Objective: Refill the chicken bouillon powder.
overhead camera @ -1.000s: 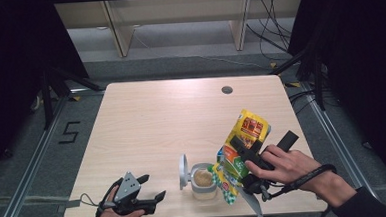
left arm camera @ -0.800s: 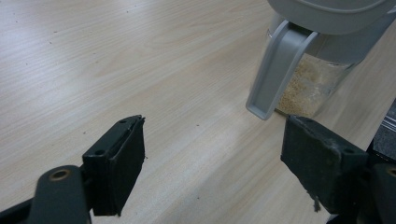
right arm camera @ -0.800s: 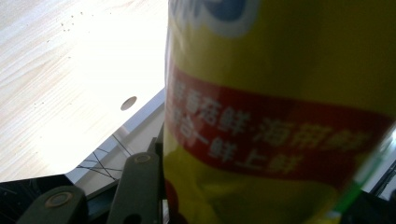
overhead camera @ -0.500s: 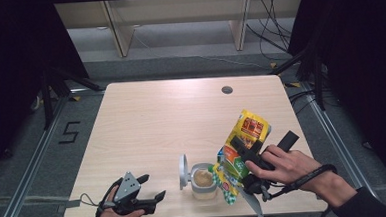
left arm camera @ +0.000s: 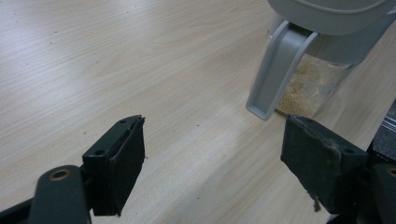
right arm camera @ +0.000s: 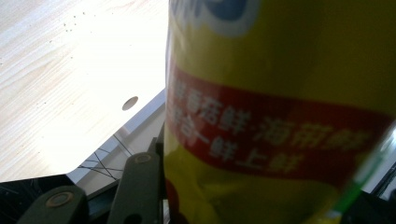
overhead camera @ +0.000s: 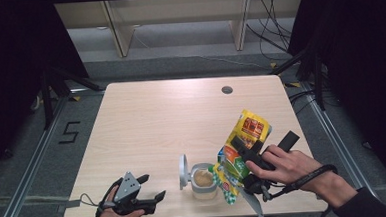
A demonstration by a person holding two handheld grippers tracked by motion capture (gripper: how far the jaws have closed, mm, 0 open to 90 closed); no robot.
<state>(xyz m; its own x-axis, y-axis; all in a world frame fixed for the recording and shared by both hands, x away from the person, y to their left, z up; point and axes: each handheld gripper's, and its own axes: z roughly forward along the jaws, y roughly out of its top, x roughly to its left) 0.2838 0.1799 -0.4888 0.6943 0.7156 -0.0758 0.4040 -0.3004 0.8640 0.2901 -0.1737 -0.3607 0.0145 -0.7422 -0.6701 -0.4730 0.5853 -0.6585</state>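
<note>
Seasoning bag (overhead camera: 243,146) is tilting over the open jar (overhead camera: 203,180), clamped by our right gripper (overhead camera: 249,161); we are judging this the pouring step. Left of the jar, our left gripper (overhead camera: 148,193) is idling open. Next: tip steadily.

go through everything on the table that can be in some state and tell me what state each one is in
jar: upright, partly filled with brownish powder.
jar lid: flipped open, standing at the jar's left.
yellow bag: lifted and tilted, its lower end at the jar's rim.
right gripper: clamped on the yellow bag.
left gripper: jaws open, nothing between them.
</note>
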